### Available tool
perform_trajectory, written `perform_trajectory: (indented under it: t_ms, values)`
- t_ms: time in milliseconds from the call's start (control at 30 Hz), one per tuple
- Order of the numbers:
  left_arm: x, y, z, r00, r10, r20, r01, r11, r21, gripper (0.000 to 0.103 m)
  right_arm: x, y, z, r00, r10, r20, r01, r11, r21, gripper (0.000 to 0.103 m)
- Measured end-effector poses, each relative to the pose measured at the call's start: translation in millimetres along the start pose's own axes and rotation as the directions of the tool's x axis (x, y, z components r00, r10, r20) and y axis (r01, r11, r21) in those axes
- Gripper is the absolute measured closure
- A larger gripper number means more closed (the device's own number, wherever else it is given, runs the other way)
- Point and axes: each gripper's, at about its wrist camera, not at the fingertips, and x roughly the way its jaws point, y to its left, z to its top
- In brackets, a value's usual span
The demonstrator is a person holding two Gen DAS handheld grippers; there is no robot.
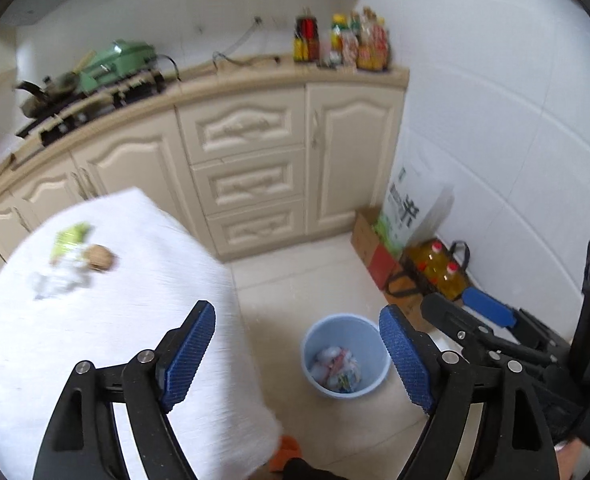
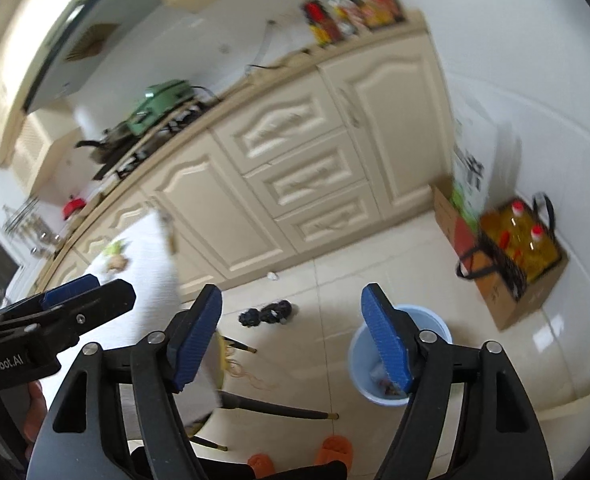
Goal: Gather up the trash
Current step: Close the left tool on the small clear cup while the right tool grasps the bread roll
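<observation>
The left gripper (image 1: 297,330) hangs over the edge of a round table covered in a white textured cloth (image 1: 107,344), its blue ribbed pads spread wide with nothing between them. The right gripper (image 2: 291,320) is likewise wide open and empty, held above the pale tiled floor (image 2: 375,272).

On the floor just beside the table stands a light blue round plastic bin (image 1: 377,356), and inside it lies crumpled white and coloured wrapper trash (image 1: 337,368). In the right wrist view the same bin sits partly behind that gripper's right finger.

Towards the far side of the tablecloth lie a blurred green and white wrapper (image 1: 69,238), a small brown round lump (image 1: 101,258) just beside it, and crumpled clear plastic (image 1: 57,282) nearer the table's edge. A small white scrap (image 2: 272,276) lies on the floor near the cream cabinets (image 1: 251,160).

A cardboard box holding yellow oil bottles with red caps (image 1: 441,270) stands against the white tiled wall. Orange slippers (image 2: 333,450) show at the bottom of the right wrist view
</observation>
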Motion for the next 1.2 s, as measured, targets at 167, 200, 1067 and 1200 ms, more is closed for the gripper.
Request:
perform_trajectory:
  t_ms: [167,200,1067,1200]
  values:
    - [-50.6,54.2,-22.7,0.996,0.063,0.058,-0.061,0.998,-0.030,0.016,1.0,72.6,10.2,0.998,0.058,-0.005,-0.058,0.990,-0.129,0.022]
    - [-56.9,67.1,-25.6,0.995,0.077,0.061,-0.074,0.996,-0.044,0.016,5.1,85.9,11.3,0.998,0.066,-0.012,-0.067,0.986,-0.152,0.021]
    - [56.8,346.4,-56.6,0.969,0.149,-0.199,-0.217,0.899,-0.381,0.036,253.5,266.8,3.7,0.938,-0.008,-0.346,-0.179,0.844,-0.506,0.019]
    - [76.3,357.5,-44.1,0.971,0.146,-0.191,-0.210,0.900,-0.382,0.048,272.4,274.9,-0.9,0.930,-0.022,-0.367,-0.195,0.818,-0.541,0.023]
